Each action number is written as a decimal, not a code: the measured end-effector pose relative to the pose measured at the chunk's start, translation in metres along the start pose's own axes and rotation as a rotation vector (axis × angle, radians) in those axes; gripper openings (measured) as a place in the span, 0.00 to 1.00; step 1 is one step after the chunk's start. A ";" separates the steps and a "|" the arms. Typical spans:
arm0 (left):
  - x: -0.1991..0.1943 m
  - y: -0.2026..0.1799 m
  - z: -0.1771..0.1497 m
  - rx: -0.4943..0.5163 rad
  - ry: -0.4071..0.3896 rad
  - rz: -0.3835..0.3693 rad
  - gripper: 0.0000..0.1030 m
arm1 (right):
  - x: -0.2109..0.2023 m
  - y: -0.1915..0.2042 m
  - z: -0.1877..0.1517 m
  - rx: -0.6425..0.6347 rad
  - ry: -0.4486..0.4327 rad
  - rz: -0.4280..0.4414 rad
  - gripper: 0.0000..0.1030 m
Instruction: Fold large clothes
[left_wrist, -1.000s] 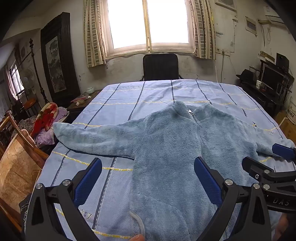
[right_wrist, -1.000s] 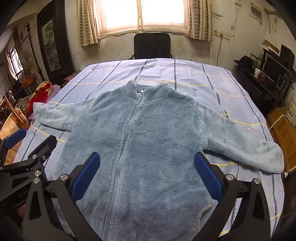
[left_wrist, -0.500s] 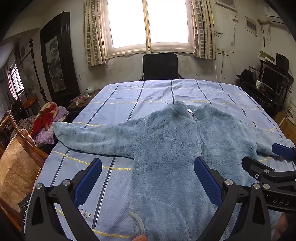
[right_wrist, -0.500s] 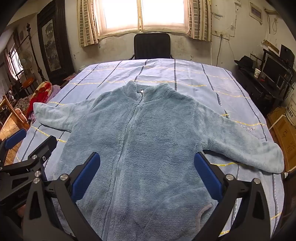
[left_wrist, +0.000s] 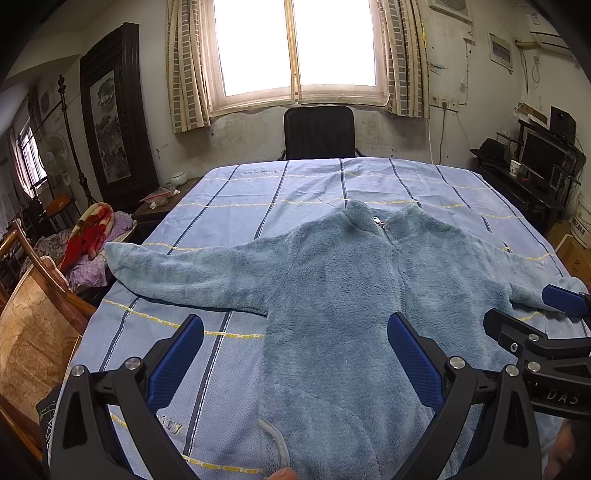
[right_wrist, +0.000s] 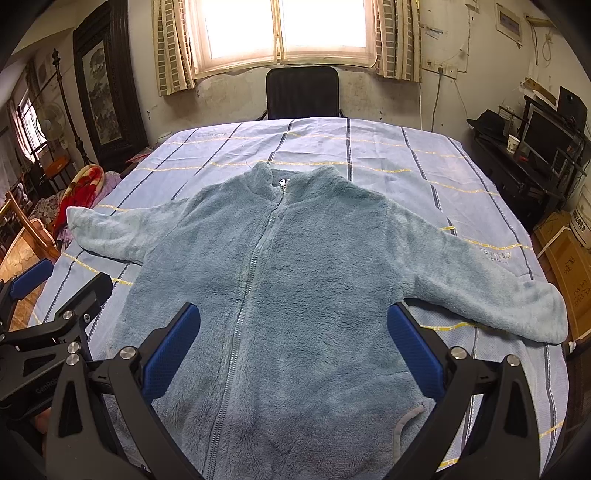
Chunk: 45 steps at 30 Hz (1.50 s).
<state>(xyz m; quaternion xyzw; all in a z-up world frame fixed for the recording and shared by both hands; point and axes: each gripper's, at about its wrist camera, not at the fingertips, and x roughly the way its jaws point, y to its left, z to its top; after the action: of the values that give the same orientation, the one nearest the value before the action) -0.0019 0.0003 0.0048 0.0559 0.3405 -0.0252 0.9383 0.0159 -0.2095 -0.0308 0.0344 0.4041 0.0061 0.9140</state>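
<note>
A fluffy blue-grey zip-up fleece jacket (right_wrist: 295, 280) lies flat and front-up on the blue striped bedspread (right_wrist: 388, 155), zipper closed, both sleeves spread out sideways. It also shows in the left wrist view (left_wrist: 332, 295). My left gripper (left_wrist: 295, 354) is open and empty, held above the jacket's lower left side. My right gripper (right_wrist: 293, 343) is open and empty above the jacket's lower middle. Each gripper shows at the edge of the other's view.
A black chair (right_wrist: 303, 92) stands at the far edge under the window. A wooden chair and a heap of red and purple cloth (left_wrist: 92, 240) are at the left. A dark desk with a monitor (right_wrist: 546, 144) is at the right.
</note>
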 end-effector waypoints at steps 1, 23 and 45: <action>0.002 0.001 -0.003 -0.001 0.000 0.000 0.97 | -0.001 0.001 0.002 0.001 0.000 0.000 0.96; 0.003 0.000 -0.004 0.000 0.005 -0.017 0.97 | -0.001 0.001 0.001 0.006 -0.002 0.004 0.96; 0.003 0.000 -0.005 0.000 0.004 -0.017 0.97 | -0.001 0.002 0.002 0.007 -0.003 0.007 0.96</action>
<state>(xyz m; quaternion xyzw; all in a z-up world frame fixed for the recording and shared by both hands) -0.0028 0.0004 -0.0008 0.0529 0.3426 -0.0330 0.9374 0.0167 -0.2074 -0.0289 0.0391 0.4028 0.0076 0.9144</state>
